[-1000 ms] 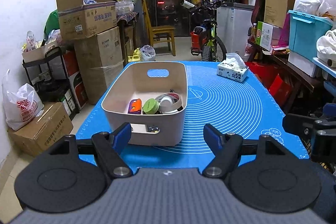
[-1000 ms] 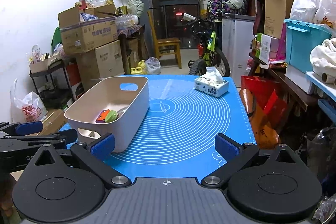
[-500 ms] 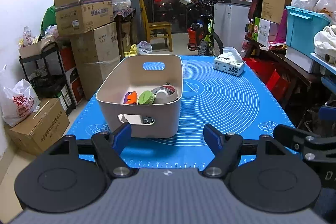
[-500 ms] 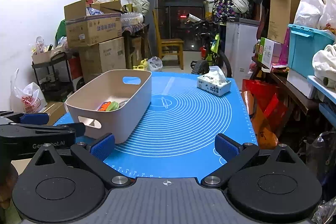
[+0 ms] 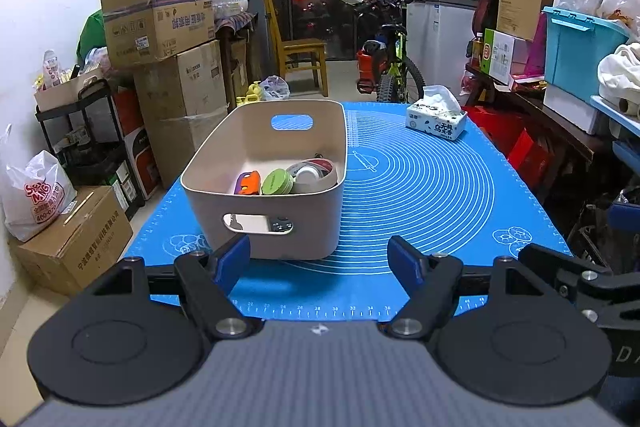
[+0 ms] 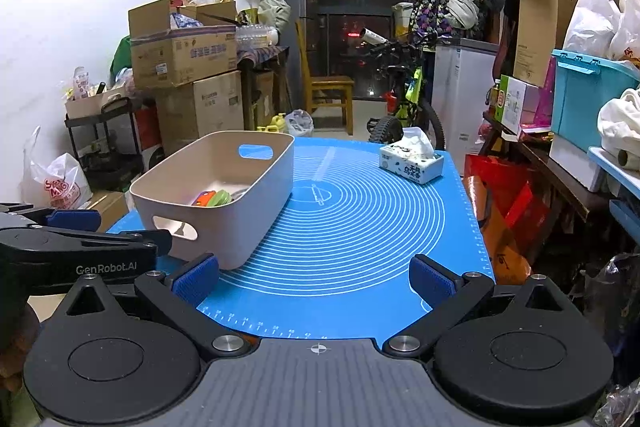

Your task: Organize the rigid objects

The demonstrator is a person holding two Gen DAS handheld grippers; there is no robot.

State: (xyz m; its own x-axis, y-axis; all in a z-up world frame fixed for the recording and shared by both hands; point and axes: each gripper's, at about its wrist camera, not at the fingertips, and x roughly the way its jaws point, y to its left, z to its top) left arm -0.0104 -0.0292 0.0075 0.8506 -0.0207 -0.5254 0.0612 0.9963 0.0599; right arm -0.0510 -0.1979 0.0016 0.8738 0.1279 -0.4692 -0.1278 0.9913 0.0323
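A beige bin (image 5: 304, 227) stands on the blue mat (image 5: 420, 187), left of centre. Inside it lie an orange and purple object (image 5: 248, 183), a green round lid (image 5: 277, 182) and a tape roll (image 5: 316, 171). The bin also shows in the right wrist view (image 6: 240, 223). My left gripper (image 5: 319, 259) is open and empty, just in front of the bin near the table's front edge. My right gripper (image 6: 314, 279) is open and empty, over the mat's front edge, right of the bin. The left gripper (image 6: 76, 227) shows at the left of the right wrist view.
A tissue pack (image 5: 436, 121) lies at the mat's far right; it also shows in the right wrist view (image 6: 412, 165). Cardboard boxes (image 5: 160, 23) and a black shelf (image 5: 84, 131) stand left of the table. A bicycle (image 5: 384, 67) and a wooden chair (image 5: 300, 55) stand beyond it. Storage clutter (image 5: 580, 51) lines the right.
Both grippers have drawn back from the bin toward the table's front edge and stayed open. The bin and its contents have not moved.
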